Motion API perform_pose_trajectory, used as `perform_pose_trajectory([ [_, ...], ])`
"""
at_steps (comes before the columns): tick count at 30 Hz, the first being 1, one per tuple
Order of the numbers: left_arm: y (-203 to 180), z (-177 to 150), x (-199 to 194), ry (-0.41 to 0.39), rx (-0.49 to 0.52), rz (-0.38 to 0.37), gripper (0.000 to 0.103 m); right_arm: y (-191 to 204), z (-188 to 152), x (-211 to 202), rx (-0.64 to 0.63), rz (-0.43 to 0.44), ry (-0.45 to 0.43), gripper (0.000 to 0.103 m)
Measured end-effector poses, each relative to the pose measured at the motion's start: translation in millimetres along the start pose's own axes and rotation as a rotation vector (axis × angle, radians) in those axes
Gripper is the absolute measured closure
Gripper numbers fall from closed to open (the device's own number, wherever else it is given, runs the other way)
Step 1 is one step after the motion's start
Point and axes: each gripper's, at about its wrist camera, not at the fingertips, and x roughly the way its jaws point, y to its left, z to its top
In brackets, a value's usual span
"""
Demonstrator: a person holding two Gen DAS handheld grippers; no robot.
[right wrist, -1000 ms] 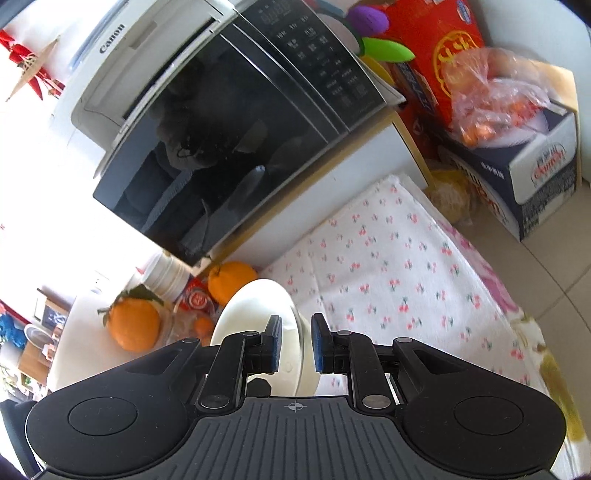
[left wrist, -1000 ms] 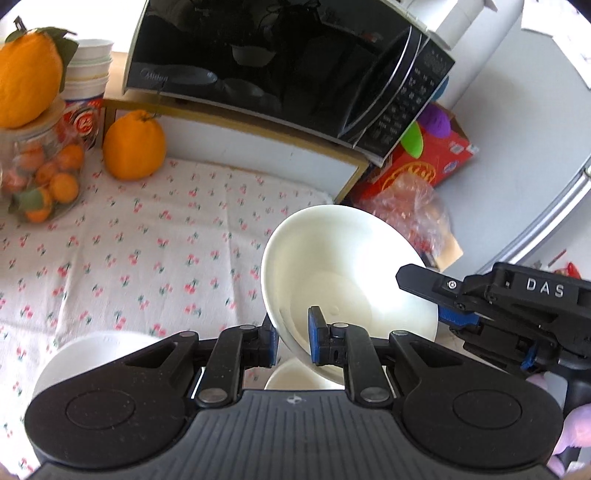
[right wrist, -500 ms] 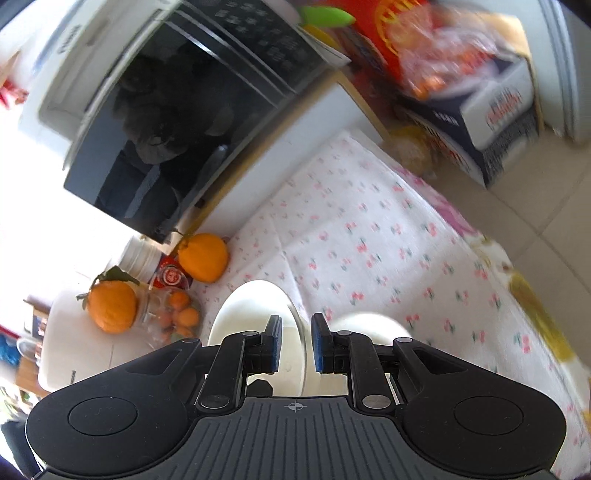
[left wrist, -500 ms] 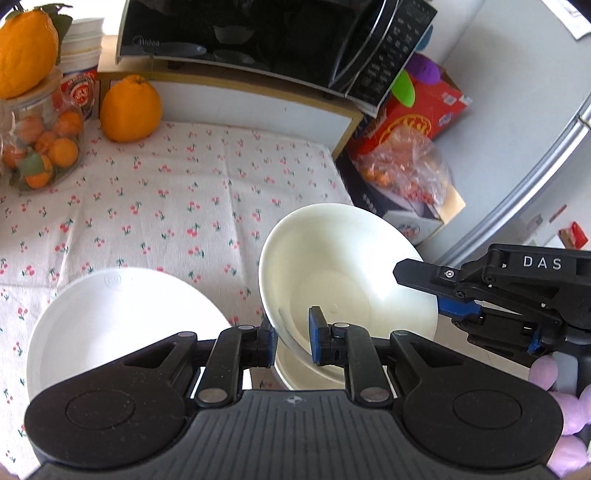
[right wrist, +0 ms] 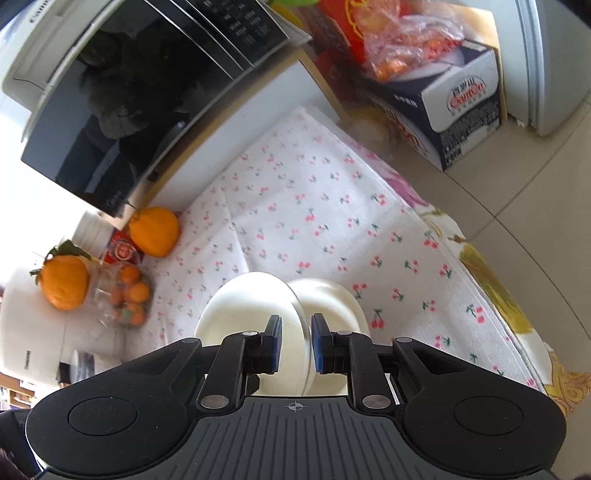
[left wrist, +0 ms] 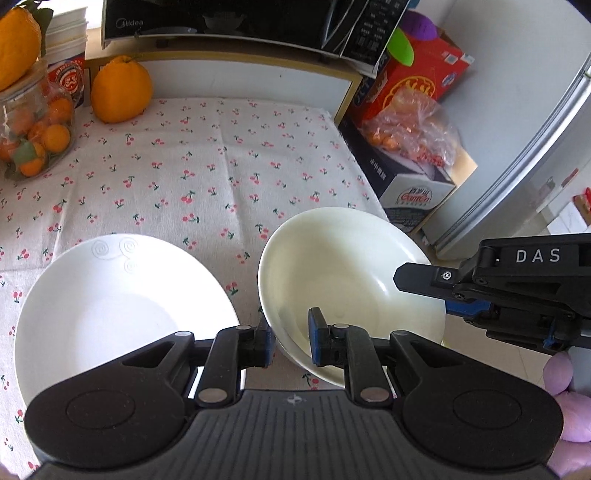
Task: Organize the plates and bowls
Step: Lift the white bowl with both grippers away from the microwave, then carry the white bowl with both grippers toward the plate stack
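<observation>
I have the left gripper (left wrist: pixel 290 341) clamped on the near rim of the bowl (left wrist: pixel 347 266) and the right gripper (right wrist: pixel 296 349) pinching its far rim, so both carry it tilted over the cherry-print cloth (left wrist: pixel 192 162), just beside the plate (left wrist: pixel 110 310).

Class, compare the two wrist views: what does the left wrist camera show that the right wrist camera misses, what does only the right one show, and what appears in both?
Only the left wrist view shows the white plate on the cloth, the right gripper from outside and the fridge. Only the right wrist view shows a second bowl beneath the held one and the tiled floor. Both show the held bowl, pinched at its rim from two sides, the cherry-print cloth, microwave, oranges and jar.
</observation>
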Motion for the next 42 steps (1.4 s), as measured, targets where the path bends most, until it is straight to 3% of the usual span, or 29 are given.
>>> perform_pose_trajectory([
  [16, -9.0, -4.3, 6.2, 0.003, 0.084, 0.044, 0.083, -2.3, -4.3, 14.7, -0.018, -0.058, 0.039, 0.086],
  [31, -4.1, -9.1, 4.2, -0.028, 0.124, 0.013, 0.082, -0.2, -5.3, 18.7, -0.067, -0.080, 0.054, 0.086],
  [42, -4.9, -12.1, 8.5, -0.005, 0.138, 0.026, 0.082, 1.9, -6.2, 21.4, -0.117, -0.125, 0.051, 0.086],
])
